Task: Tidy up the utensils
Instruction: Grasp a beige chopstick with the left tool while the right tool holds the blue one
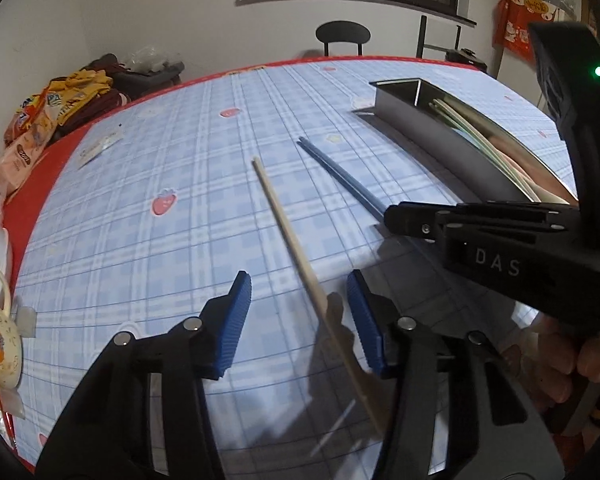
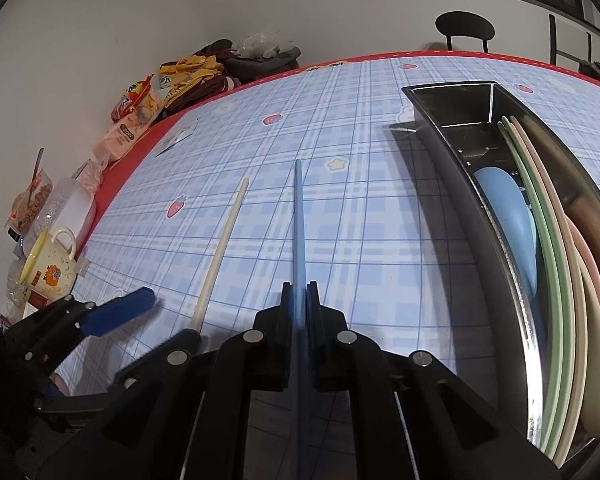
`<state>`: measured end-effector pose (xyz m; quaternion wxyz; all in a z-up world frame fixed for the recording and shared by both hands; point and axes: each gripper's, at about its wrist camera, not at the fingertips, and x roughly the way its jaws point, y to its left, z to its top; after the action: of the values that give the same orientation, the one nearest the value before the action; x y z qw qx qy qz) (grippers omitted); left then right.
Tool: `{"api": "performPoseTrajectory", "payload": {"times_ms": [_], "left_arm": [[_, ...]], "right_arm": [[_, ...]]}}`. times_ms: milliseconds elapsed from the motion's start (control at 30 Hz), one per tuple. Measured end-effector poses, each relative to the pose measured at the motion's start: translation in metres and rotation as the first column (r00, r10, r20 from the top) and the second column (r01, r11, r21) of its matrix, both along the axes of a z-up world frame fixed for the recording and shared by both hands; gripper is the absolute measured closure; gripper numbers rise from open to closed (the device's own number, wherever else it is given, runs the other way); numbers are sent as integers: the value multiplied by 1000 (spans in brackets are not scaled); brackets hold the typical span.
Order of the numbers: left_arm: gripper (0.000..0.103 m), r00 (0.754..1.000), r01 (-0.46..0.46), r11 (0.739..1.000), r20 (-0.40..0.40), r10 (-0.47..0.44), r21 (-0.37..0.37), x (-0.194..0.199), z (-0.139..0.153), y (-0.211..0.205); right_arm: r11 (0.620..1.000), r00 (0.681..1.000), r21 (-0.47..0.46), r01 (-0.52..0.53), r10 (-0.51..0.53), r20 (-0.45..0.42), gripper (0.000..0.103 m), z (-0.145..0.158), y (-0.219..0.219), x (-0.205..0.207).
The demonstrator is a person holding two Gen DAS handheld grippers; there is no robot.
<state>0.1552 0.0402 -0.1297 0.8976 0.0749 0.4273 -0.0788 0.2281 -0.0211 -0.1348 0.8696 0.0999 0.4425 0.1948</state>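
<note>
Left gripper (image 1: 300, 304) jaws part-open around, seemingly clear of, beige chopstick (image 1: 288, 220); right gripper (image 2: 299, 300) clenches blue chopstick (image 2: 298, 220).

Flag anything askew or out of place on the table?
Only the unsorted pieces: a beige chopstick lies loose on the tablecloth between the open left gripper's pads, and a blue chopstick is clamped in the right gripper, both outside the metal utensil tray. Nothing spilled or damaged.

Tabletop (image 1: 180, 208) is covered in smooth, faintly glossy printed plaid sheet. Metal tray (image 2: 451, 168) is seen polished and mirror-like inside, duller grey outside. Beige chopstick (image 1: 288, 236) looks matt, wood-like; blue chopstick (image 2: 298, 220) smooth matt plastic. Left tongs (image 1: 300, 312) are fitted with ribbed blue pads (image 1: 236, 316), frame matt black plastic. Mug (image 2: 50, 270) is glazed, glossy.
</note>
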Motion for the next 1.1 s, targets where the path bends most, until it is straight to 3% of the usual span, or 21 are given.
{"api": "performPoseTrajectory", "payload": {"times_ms": [267, 433, 500, 633, 1100], "left_arm": [[63, 999, 4, 1000, -42, -5, -5, 10, -9, 1], [87, 998, 28, 999, -51, -27, 18, 8, -8, 6], [92, 998, 27, 999, -51, -24, 40, 7, -8, 10], [92, 999, 14, 1000, -49, -12, 23, 10, -8, 18], [94, 1000, 25, 997, 7, -26, 75, 14, -11, 8]], "right_arm": [[1000, 1000, 7, 0, 0, -2, 96, 0, -1, 0], [1000, 1000, 7, 0, 0, -2, 96, -1, -1, 0], [1000, 1000, 5, 0, 0, -1, 96, -1, 0, 0], [1000, 1000, -14, 0, 1, 6, 96, 1, 2, -1], [1000, 1000, -31, -6, 7, 14, 96, 0, 5, -1]]}}
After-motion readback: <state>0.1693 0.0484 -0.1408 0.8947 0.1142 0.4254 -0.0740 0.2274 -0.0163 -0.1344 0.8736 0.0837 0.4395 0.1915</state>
